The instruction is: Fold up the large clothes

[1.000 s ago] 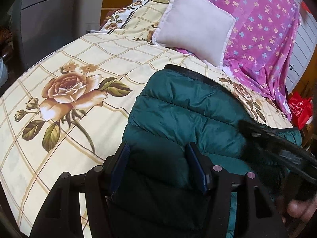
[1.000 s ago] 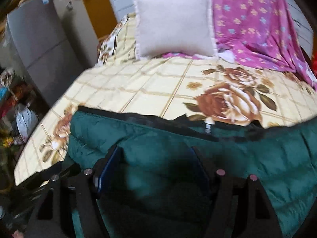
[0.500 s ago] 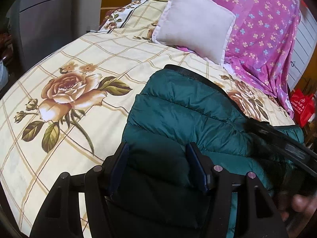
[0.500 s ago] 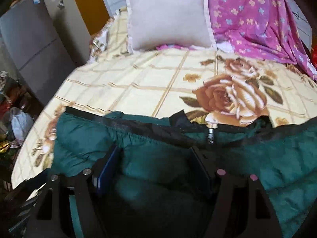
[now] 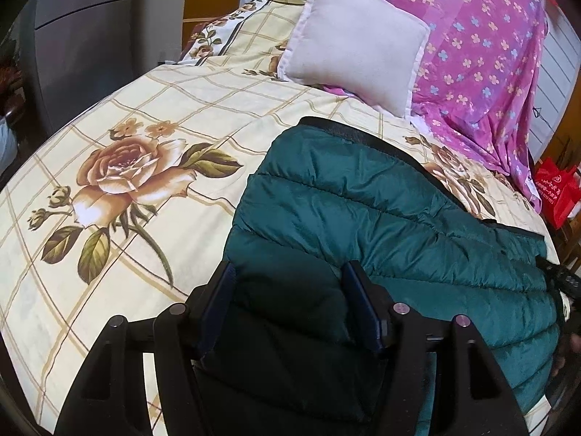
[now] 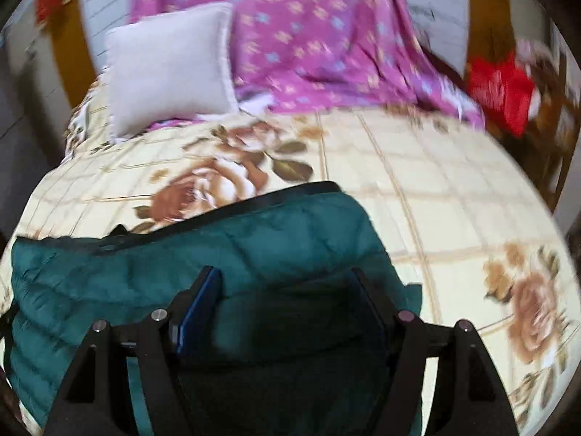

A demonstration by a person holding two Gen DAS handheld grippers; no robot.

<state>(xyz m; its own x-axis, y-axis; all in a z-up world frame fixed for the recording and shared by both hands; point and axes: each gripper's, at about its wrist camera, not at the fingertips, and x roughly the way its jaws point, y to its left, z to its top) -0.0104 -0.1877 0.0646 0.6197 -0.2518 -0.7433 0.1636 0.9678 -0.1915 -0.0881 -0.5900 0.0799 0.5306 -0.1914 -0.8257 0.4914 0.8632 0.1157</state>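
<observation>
A dark green quilted jacket (image 5: 381, 210) lies spread on the rose-print bed sheet (image 5: 145, 254), its black-trimmed edge toward the pillow. My left gripper (image 5: 287, 290) points down over the jacket's near left part. Its jaws stand apart with flat fabric showing between the blue pads (image 5: 218, 309). My right gripper (image 6: 283, 283) hangs over the right end of the jacket (image 6: 272, 232), also open, with fabric under and between its fingers. That view is blurred by motion. Neither pair of pads visibly pinches the cloth. In the left wrist view the right gripper's dark tip (image 5: 566, 279) shows at the far right edge.
A pale square pillow (image 5: 356, 40) leans at the bed's head against a purple flowered cloth (image 5: 483, 54). A red bag (image 6: 501, 87) sits off the bed's right side. A grey cabinet (image 5: 90, 36) stands to the left. Bare sheet (image 6: 454, 218) lies right of the jacket.
My right gripper swept to the right along the jacket, from its middle to its right end, turning as it went. The jacket and my left gripper stayed where they were.
</observation>
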